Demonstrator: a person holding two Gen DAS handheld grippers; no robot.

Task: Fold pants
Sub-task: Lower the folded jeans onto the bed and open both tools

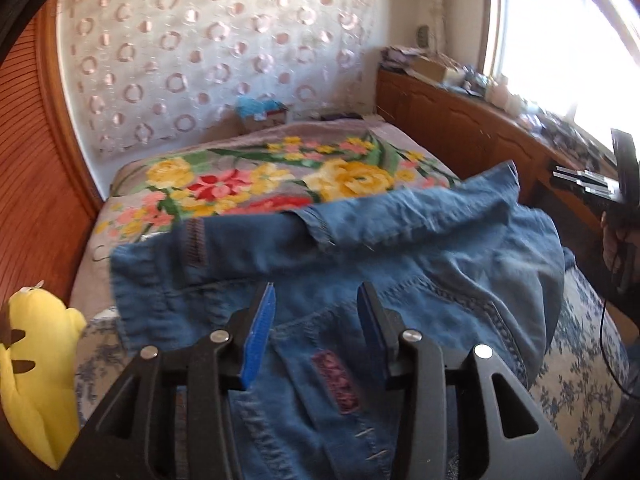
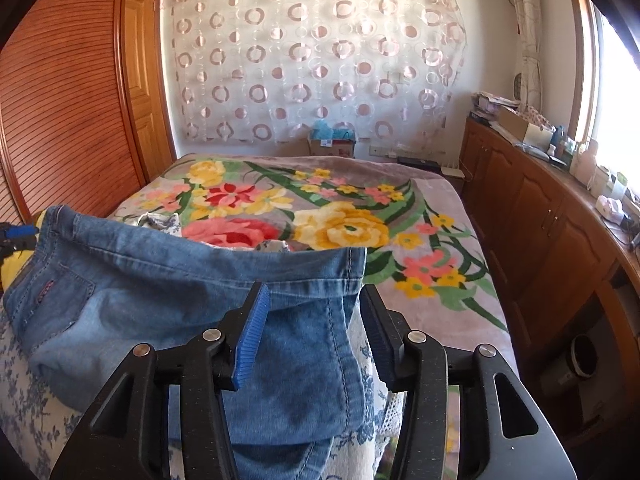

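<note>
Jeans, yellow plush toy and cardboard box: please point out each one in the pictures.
jeans (image 1: 400, 256), left wrist view, on the middle of the denim.
yellow plush toy (image 1: 36, 364), left wrist view, on its body.
cardboard box (image 2: 332, 146), right wrist view, on its front side.

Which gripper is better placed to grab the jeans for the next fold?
Probably the right gripper: the jeans' hem lies between its open jaws. The left gripper is open over the flat pocket area, with no edge to pinch.

Daylight pours from the blown-out white window at right, glaring in both views. The faded blue denim pants look motion-smeared in the left view (sharper in the right). Fisheye bending darkens the corners.
</note>
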